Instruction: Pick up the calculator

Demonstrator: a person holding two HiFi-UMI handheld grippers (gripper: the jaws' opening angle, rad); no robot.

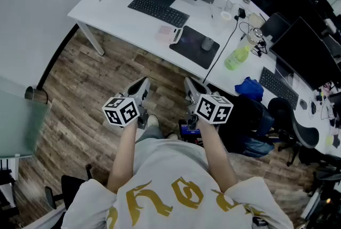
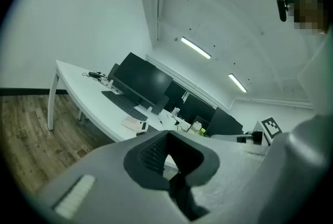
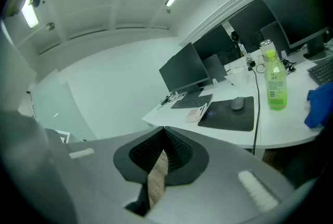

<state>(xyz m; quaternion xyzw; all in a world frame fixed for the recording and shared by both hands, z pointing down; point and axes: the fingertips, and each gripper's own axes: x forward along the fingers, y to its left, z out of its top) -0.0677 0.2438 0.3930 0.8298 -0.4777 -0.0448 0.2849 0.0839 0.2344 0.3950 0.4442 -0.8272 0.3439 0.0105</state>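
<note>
Left tongs (image 1: 143, 83), right tongs (image 1: 189, 83): closed, empty

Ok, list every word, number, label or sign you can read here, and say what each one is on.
No text here can be read for certain.
On the shirt: ornate gold lettering, not legible from this angle.
On the green bottle: a label, too small and blurred.
On the calculator and keyboard: keys too small to read.
On the marker cubes: black-and-white square patterns, no words.

Head view: set overhead, facing steeply down. The left gripper (image 1: 140, 87) and right gripper (image 1: 194, 87) are near, with the desk (image 1: 101, 4) beyond their fingertips. Each gripper view sits close behind its own fingers and faces that desk, well beyond the fingertips. All three views share the keyboard (image 1: 158, 11) (image 2: 125, 104) (image 3: 191, 101).
</note>
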